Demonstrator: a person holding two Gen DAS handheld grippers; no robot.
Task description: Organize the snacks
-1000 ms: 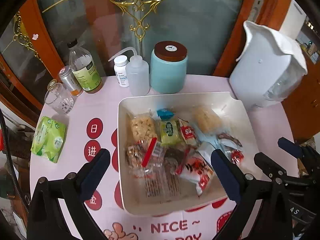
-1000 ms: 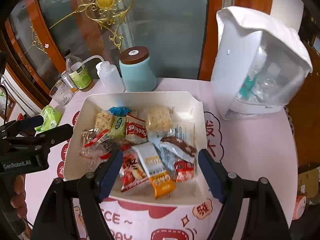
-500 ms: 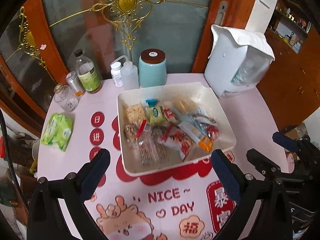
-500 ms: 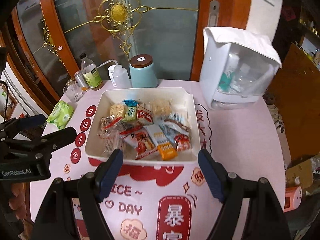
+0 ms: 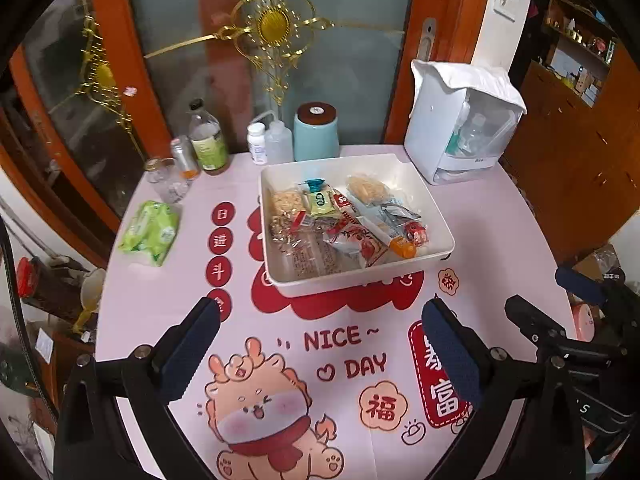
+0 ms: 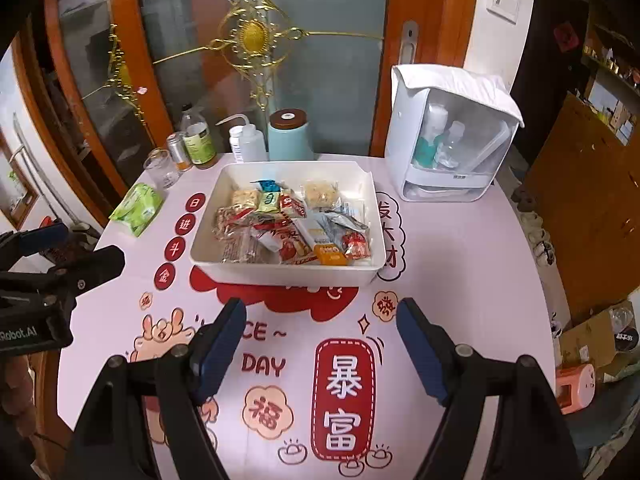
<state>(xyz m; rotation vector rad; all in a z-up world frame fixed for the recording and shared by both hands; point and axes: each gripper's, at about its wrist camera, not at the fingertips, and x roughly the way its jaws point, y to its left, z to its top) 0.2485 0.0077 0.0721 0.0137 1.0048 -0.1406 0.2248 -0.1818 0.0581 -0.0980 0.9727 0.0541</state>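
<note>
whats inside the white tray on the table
The white tray holds a loose pile of wrapped snacks: cracker packs, a green packet, red wrappers and an orange one. Whatever lies under the pile is covered.

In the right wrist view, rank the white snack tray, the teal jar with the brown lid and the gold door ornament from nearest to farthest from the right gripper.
From the right gripper:
1. White snack tray, on the table just ahead of the open jaws.
2. Teal jar, behind the tray at the table's back edge.
3. Gold door ornament, on the glass door beyond the table.
</note>
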